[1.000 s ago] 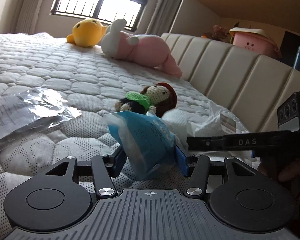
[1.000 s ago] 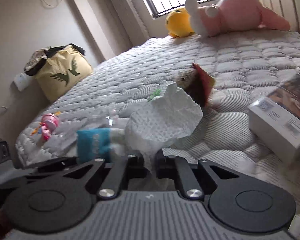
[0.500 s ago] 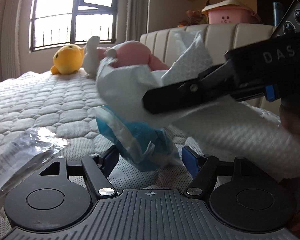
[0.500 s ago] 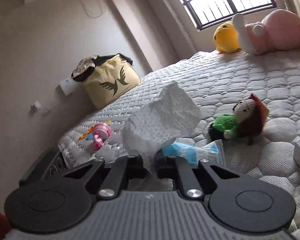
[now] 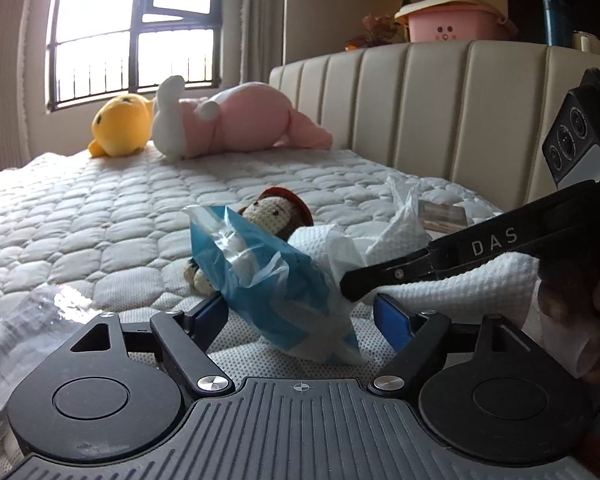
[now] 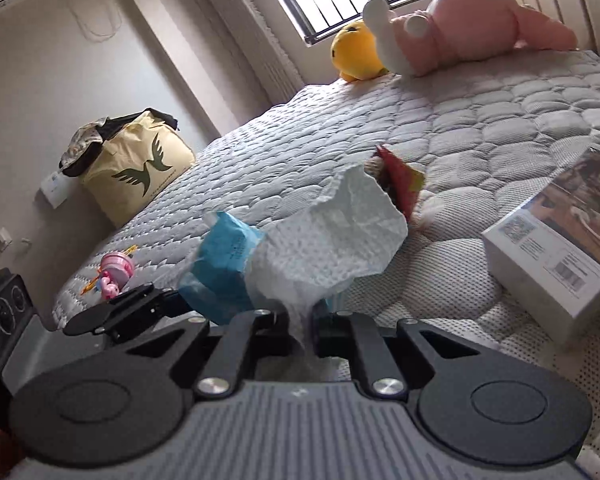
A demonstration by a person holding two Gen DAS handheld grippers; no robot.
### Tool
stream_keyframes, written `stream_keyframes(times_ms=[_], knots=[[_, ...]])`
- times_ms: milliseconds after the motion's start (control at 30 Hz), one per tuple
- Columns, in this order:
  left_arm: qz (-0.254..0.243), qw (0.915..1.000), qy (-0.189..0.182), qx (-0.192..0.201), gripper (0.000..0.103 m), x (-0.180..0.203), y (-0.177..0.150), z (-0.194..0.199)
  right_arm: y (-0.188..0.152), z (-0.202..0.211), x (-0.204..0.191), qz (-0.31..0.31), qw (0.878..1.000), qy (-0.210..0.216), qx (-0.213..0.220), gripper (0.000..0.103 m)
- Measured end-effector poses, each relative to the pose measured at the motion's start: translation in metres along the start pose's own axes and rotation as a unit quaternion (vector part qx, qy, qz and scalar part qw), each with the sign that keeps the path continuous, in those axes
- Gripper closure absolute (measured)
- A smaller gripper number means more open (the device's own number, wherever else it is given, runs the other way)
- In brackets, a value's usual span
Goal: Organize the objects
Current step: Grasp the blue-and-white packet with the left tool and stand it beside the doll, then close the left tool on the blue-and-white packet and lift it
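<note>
- Left wrist view: your left gripper (image 5: 300, 314) has its jaws apart, with the blue tissue pack (image 5: 268, 276) lying between them on the bed (image 5: 100, 216); its left end touches or nearly touches the left finger, and the right finger stands clear.
- Your right gripper (image 6: 303, 328) has its jaws clamped on a white tissue (image 6: 332, 240) that comes out of the pack's open end.
- A crocheted doll (image 5: 278, 212) lies just behind the pack.
- Right wrist view: a white box (image 6: 556, 248) rests on the bed to the right, and a pink toy (image 6: 114, 274) sits near the far edge.
- Two plush toys, yellow (image 5: 118, 126) and pink (image 5: 236, 120), lie by the window.
</note>
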State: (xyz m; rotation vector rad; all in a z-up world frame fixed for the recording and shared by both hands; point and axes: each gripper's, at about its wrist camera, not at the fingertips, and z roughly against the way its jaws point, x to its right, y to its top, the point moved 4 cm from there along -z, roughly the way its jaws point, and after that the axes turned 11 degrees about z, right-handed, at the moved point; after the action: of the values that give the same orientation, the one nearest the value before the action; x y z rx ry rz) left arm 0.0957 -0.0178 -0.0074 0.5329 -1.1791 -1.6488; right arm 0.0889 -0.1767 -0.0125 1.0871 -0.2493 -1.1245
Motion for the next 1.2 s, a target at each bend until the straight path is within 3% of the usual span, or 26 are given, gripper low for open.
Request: stream_keyframes(times_ms=[200, 300, 400, 500, 633, 733, 900, 1000, 1100, 1200], knots=[[-0.011, 0.9998, -0.015, 0.006, 0.015, 0.007, 0.006, -0.002, -0.008, 0.002, 0.023, -0.007, 0.999, -0.052, -0.011, 0.093], [-0.021, 0.9994, -0.025, 0.006, 0.013, 0.009, 0.006, 0.002, -0.005, 0.009, 0.023, -0.005, 0.998, -0.057, 0.002, 0.093], [-0.029, 0.9992, -0.027, 0.003, 0.011, 0.010, 0.004, 0.001, 0.007, 0.026, 0.012, 0.000, 0.999, -0.033, 0.042, 0.093], [-0.032, 0.9991, -0.028, 0.006, 0.011, 0.013, 0.006, -0.002, 0.023, 0.046, -0.013, 0.018, 0.996, 0.021, 0.088, 0.093], [-0.050, 0.9982, -0.025, 0.021, 0.011, 0.023, 0.009, -0.014, 0.033, 0.048, -0.048, 0.065, 0.991, 0.078, 0.086, 0.093], [-0.080, 0.9963, -0.017, 0.026, 0.012, 0.034, 0.008, -0.029, 0.032, 0.028, -0.047, 0.086, 0.994, 0.033, 0.054, 0.092], [-0.083, 0.9961, -0.029, 0.006, 0.015, 0.042, 0.003, -0.052, 0.021, 0.012, 0.006, 0.025, 0.998, -0.046, 0.027, 0.092], [-0.076, 0.9966, -0.031, -0.006, 0.020, 0.044, -0.001, -0.065, 0.014, 0.017, 0.038, -0.020, 0.997, -0.070, 0.028, 0.092], [-0.056, 0.9976, -0.031, -0.029, 0.037, 0.041, 0.000, -0.077, 0.008, 0.026, 0.058, -0.047, 0.995, -0.087, 0.033, 0.092], [-0.019, 0.9981, -0.038, -0.044, 0.039, 0.033, 0.004, -0.086, 0.005, 0.034, 0.069, -0.062, 0.993, -0.093, 0.043, 0.092]])
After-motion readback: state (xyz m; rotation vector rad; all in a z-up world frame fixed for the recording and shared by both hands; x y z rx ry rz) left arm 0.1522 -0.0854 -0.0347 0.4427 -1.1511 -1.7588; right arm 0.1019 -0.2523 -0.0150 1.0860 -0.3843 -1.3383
